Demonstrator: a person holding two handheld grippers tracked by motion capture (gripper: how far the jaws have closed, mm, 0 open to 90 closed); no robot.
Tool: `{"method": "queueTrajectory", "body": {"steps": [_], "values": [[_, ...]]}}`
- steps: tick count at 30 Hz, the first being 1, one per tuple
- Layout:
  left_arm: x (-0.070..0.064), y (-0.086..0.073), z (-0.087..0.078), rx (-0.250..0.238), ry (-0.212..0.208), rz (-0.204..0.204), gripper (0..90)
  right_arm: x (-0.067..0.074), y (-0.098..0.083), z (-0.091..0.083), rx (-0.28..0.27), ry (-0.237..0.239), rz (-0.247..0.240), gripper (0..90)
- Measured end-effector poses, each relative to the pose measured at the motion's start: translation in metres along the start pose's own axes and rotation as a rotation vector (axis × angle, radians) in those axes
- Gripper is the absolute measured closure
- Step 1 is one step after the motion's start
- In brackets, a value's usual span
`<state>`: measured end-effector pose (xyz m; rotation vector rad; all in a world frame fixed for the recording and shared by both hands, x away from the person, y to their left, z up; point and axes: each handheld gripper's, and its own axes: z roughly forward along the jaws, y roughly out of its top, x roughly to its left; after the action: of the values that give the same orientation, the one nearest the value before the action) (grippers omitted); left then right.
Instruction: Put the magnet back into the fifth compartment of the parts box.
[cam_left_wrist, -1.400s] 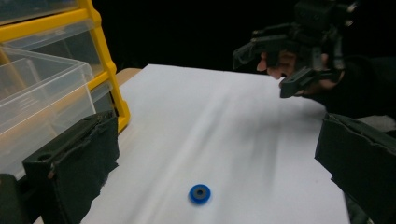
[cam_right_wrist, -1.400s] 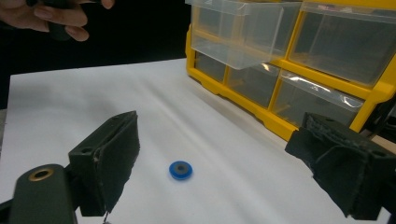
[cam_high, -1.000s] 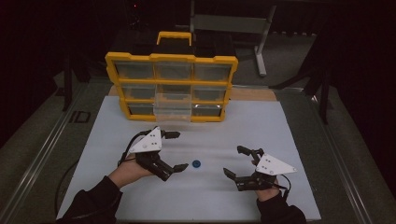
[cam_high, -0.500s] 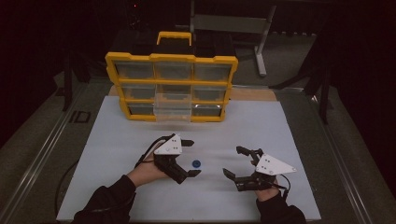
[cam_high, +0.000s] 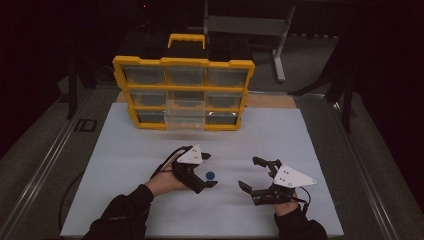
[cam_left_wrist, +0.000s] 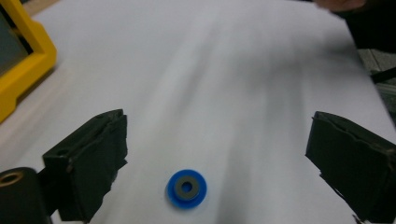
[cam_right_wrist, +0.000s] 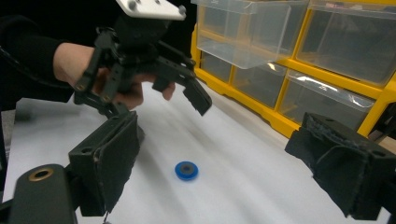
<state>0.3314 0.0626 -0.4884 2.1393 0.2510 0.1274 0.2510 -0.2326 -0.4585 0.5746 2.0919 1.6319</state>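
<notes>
With jaws spread wide, the left hand-held gripper (cam_left_wrist: 219, 163) should centre over the small blue plastic ring (cam_left_wrist: 187, 188) on the white surface (cam_left_wrist: 224, 70) before closing.

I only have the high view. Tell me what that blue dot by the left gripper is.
Observer: The left gripper view shows a blue ring with a grey centre and a hole, lying flat on the white mat.
Operator: Say whether the left gripper has it.
Observer: No. The left gripper is open, its jaws wide apart on either side of the ring and clear of it.
Operator: Report the right gripper.
Observer: The right gripper is open too and faces the ring.
</notes>
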Motion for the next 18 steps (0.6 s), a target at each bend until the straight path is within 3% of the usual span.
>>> {"method": "queueTrajectory", "body": {"steps": [6, 12, 18], "values": [[0.006, -0.008, 0.011, 0.048, -0.018, -0.034, 9.4, 0.000, 0.000, 0.000, 0.000, 0.001, 0.001, 13.0], [0.008, -0.015, 0.019, 0.118, -0.015, -0.038, 14.5, 0.000, 0.000, 0.000, 0.000, 0.002, -0.001, 13.0], [0.009, -0.020, 0.024, 0.158, -0.012, -0.034, 20.8, 0.000, 0.000, 0.001, 0.002, 0.003, 0.001, 13.0]]}}
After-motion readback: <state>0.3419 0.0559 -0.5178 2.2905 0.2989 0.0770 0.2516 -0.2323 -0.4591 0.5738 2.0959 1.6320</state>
